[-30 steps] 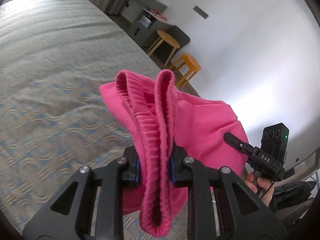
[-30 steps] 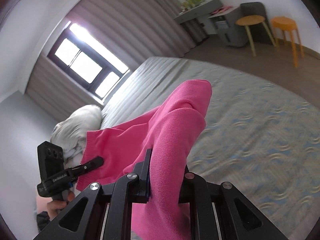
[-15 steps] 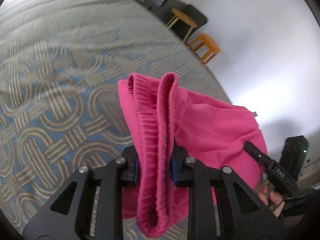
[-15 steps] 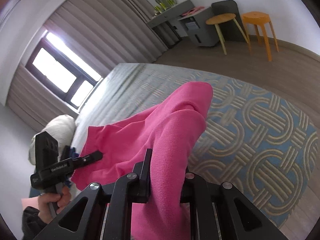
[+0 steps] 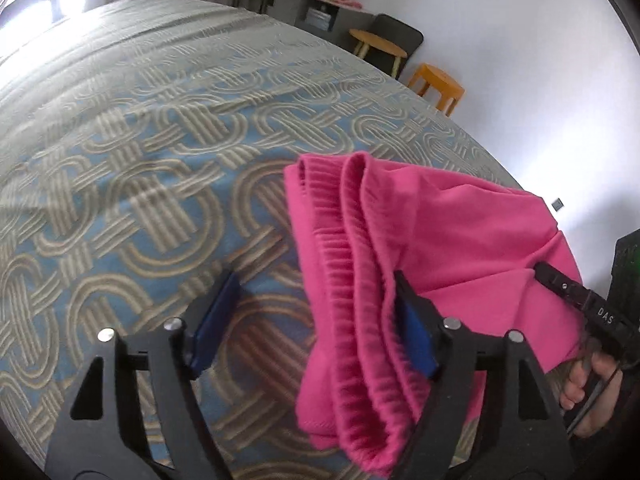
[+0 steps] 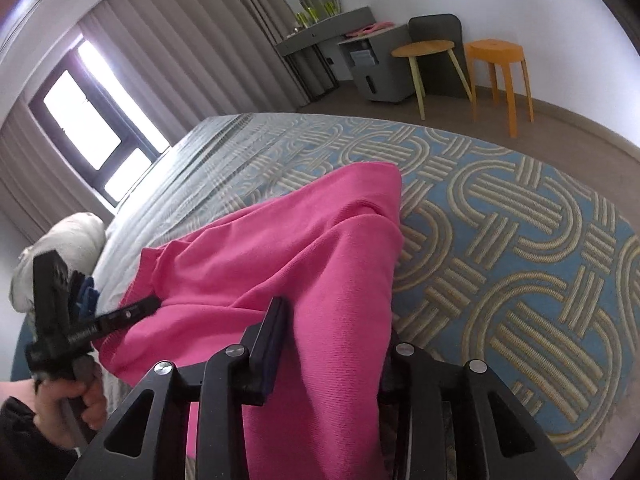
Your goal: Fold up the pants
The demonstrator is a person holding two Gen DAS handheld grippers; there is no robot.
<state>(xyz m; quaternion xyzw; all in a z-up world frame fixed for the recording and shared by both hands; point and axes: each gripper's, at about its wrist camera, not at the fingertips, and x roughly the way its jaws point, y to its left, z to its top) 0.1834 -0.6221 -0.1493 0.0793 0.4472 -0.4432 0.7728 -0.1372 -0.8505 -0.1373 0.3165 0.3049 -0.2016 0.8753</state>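
**Out of sight and out of frame**

The pink pants (image 5: 420,240) run off the bottom edge below the left gripper (image 5: 316,316), lower end unseen. In the right wrist view, cloth covers the right gripper's (image 6: 332,332) right-hand finger; whether it presses there cannot be told. Both handles are cropped.

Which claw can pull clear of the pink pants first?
Probably left: left claw has just been opening wide, pants against one pad only. Right claw, also just opening, has them between narrower jaws.
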